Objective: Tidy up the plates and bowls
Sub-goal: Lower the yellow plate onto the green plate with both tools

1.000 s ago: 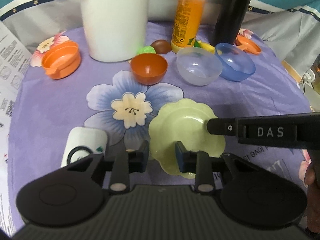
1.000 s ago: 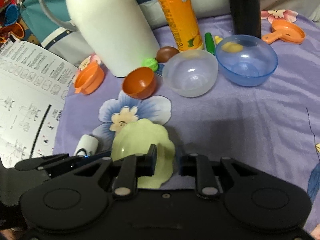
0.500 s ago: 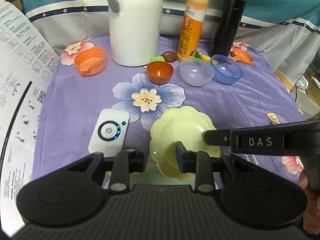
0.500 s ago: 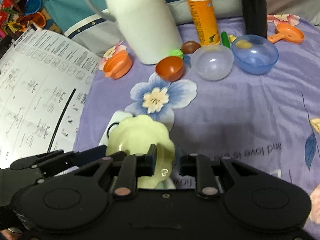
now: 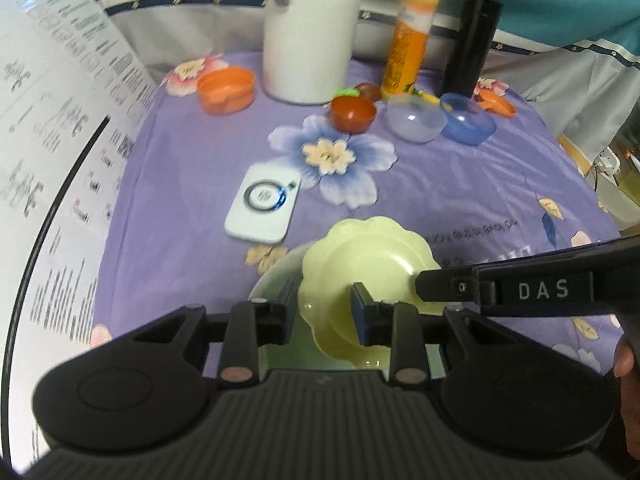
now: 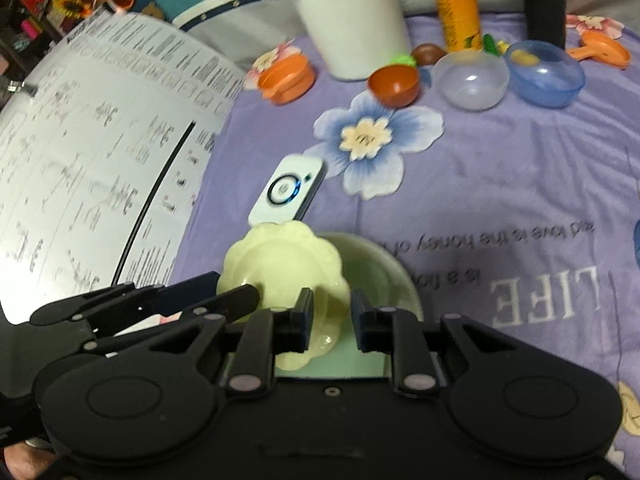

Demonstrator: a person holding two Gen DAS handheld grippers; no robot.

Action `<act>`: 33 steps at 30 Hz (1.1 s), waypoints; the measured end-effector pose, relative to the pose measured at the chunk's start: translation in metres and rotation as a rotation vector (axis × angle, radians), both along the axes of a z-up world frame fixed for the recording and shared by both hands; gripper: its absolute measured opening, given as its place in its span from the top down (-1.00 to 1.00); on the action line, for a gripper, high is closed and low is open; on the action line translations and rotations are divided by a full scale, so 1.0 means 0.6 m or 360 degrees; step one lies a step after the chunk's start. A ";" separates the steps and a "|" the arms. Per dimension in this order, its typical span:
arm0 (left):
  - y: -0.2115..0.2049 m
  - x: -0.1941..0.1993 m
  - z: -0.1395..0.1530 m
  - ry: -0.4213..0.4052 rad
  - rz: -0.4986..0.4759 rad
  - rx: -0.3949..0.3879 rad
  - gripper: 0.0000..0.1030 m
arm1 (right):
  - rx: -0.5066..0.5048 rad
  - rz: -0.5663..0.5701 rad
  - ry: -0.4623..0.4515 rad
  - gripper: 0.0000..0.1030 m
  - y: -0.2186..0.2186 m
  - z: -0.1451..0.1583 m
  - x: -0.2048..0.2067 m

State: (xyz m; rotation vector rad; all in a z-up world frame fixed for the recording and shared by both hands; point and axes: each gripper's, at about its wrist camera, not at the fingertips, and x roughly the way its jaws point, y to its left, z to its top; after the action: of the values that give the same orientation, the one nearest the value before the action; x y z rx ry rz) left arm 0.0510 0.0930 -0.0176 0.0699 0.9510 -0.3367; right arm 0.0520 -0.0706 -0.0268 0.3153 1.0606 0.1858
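1. the counter (image 5: 192,184) is covered by a purple cloth printed with big blue-and-cream flowers; a teal cloth with a white, star-dotted band hangs behind it.
2. a large printed instruction sheet (image 6: 80,152) curls up at the left edge, its print too blurred to read.
3. at the back stand a white jug (image 5: 310,32), an orange bottle (image 5: 408,48) and a black flask (image 5: 472,44); before them sit a brown bowl (image 5: 353,113), a clear bowl (image 5: 416,122) and a blue bowl (image 5: 468,124).
4. the cloth reads "life" upside down; the right gripper's finger reads "das".
5. a pale yellow scalloped plate (image 5: 368,256) is held over a pale green dish (image 6: 384,276) near the front edge.
6. the left gripper (image 5: 323,312) and right gripper (image 6: 331,316) each have jaws clamped on the plate's rim.
7. a white remote (image 5: 262,202) lies beside them.
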 end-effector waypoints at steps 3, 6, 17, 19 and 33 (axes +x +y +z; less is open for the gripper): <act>0.013 -0.007 -0.012 0.0029 0.0017 0.0001 0.46 | -0.0006 0.0035 0.0039 0.59 0.016 -0.012 -0.008; 0.022 -0.011 -0.022 0.0050 0.0026 -0.0010 0.46 | -0.0014 0.0054 0.0070 0.59 0.024 -0.022 -0.011; 0.012 -0.001 -0.060 0.0128 0.0013 -0.0014 0.45 | -0.0042 0.0053 0.0133 0.57 0.030 -0.048 -0.005; 0.008 0.001 -0.064 0.0135 0.0002 -0.0011 0.45 | -0.0045 0.0045 0.0145 0.56 0.029 -0.052 -0.003; -0.008 0.007 -0.081 0.0146 -0.0038 0.0014 0.32 | -0.0028 0.0024 0.0189 0.52 0.017 -0.075 0.007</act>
State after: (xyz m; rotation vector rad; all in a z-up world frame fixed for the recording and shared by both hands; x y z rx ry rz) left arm 0.0552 0.0883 -0.0662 0.0743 1.0429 -0.3606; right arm 0.0563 -0.0602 -0.0717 0.3056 1.1820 0.1728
